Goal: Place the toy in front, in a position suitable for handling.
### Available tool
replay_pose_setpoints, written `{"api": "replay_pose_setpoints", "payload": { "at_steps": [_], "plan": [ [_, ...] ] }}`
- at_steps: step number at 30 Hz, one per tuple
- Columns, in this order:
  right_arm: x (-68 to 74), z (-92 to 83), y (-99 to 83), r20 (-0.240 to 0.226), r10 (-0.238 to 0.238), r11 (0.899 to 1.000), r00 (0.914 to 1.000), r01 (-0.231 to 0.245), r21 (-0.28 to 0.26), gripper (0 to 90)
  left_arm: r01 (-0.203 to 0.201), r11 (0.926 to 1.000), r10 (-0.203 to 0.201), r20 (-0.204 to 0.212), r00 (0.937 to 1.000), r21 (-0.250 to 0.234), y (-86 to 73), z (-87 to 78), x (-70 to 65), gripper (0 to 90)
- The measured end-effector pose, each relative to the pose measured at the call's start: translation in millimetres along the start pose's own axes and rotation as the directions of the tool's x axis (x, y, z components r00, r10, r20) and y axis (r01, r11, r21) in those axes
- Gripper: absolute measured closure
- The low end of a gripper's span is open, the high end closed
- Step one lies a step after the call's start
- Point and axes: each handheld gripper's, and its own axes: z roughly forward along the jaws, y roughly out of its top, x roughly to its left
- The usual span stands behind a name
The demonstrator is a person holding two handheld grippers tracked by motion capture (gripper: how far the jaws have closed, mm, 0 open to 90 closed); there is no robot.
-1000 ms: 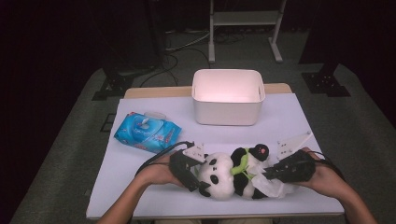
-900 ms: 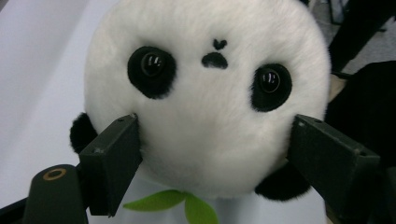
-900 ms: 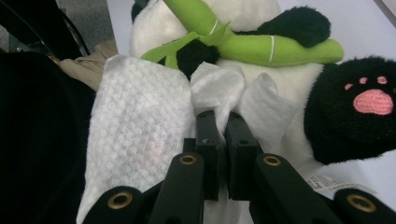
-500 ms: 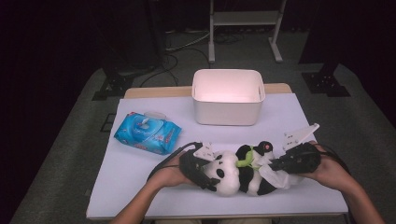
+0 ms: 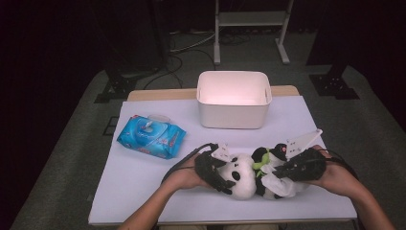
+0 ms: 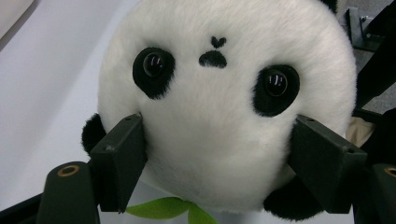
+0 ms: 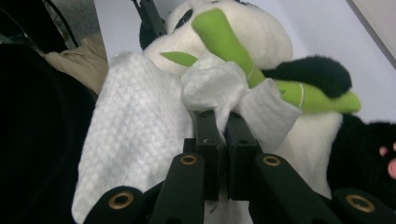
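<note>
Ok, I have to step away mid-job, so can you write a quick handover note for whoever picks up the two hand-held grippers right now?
Left hand-held gripper: jaws wide, one on each side of the panda's head, steadying it; they have just closed in slightly.
Right hand-held gripper: shut on a white wipe, pressed against the panda's body by the green bamboo.
Panda lies at the table's near edge; wipes pack to the left, white bin behind.
Done: wipe in hand, toy braced.
Left: probably finish wiping.
</note>
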Motion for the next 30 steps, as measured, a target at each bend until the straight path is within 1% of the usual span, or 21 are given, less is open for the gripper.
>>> {"api": "replay_pose_setpoints", "payload": {
  "at_steps": [1,3,6,9,12,13,16,18,23,24,27,30],
  "plan": [
    [-0.3,-1.0,-2.7,0.002,-0.001,1.0,1.0,0.001,-0.006,85.4,0.0,1.0,0.0,0.001,1.0,0.001,0.2,-0.1,-0.1,22.9],
    [0.6,-6.0,-10.0,0.022,0.019,1.0,0.9996,-0.019,-0.013,85.3,0.002,1.0,-0.002,0.0,1.0,0.001,0.8,-0.2,-1.2,22.9],
    [1.4,-12.5,-17.6,0.033,0.043,0.999,0.9985,-0.042,-0.025,85.3,-0.016,0.9998,0.016,-0.002,0.9999,0.015,2.2,-1.9,-2.9,22.9],
    [4.3,-15.6,-21.1,0.039,0.044,0.999,0.9983,-0.043,-0.028,85.4,-0.023,0.9994,0.023,-0.001,0.9997,0.025,4.0,-3.4,-4.4,22.7],
    [5.5,-12.7,-19.6,0.035,0.034,0.999,0.9988,-0.033,-0.028,85.3,-0.029,0.999,0.029,0.004,0.9996,0.035,5.3,-3.2,-3.7,22.7],
    [6.2,-11.0,-18.2,0.033,0.036,0.999,0.9988,-0.035,-0.026,85.3,-0.03,0.9989,0.029,0.005,0.9996,0.037,5.5,-3.2,-3.7,22.7],
    [5.9,-5.4,-12.0,0.027,0.019,1.0,0.9994,-0.019,-0.017,85.2,-0.026,0.999,0.026,0.008,0.9996,0.037,4.8,-3.0,-3.3,22.4],
    [5.6,-1.3,-5.8,0.023,-0.002,1.0,0.9997,0.002,-0.008,85.2,-0.021,0.9992,0.021,0.004,0.9998,0.035,4.0,-3.0,-3.2,21.8],
    [8.0,6.6,12.8,0.012,-0.041,0.999,0.9991,0.041,0.007,85.1,-0.023,0.9994,0.023,0.003,0.9997,0.026,2.7,-3.3,-3.0,21.9],
    [8.5,7.3,16.6,0.008,-0.046,0.999,0.9989,0.046,0.009,85.1,-0.017,0.9996,0.017,0.004,0.9998,0.022,2.1,-3.4,-2.6,22.4],
    [9.1,7.7,28.5,0.002,-0.064,0.998,0.9979,0.064,0.006,85.2,-0.018,0.9997,0.018,0.003,0.9998,0.014,1.1,-3.5,-2.4,22.9],
    [11.6,12.7,42.6,-0.004,-0.089,0.996,0.996,0.089,0.031,85.1,-0.018,0.9996,0.018,0.003,0.9998,0.021,2.2,-3.7,-3.0,22.9]
  ]
}}
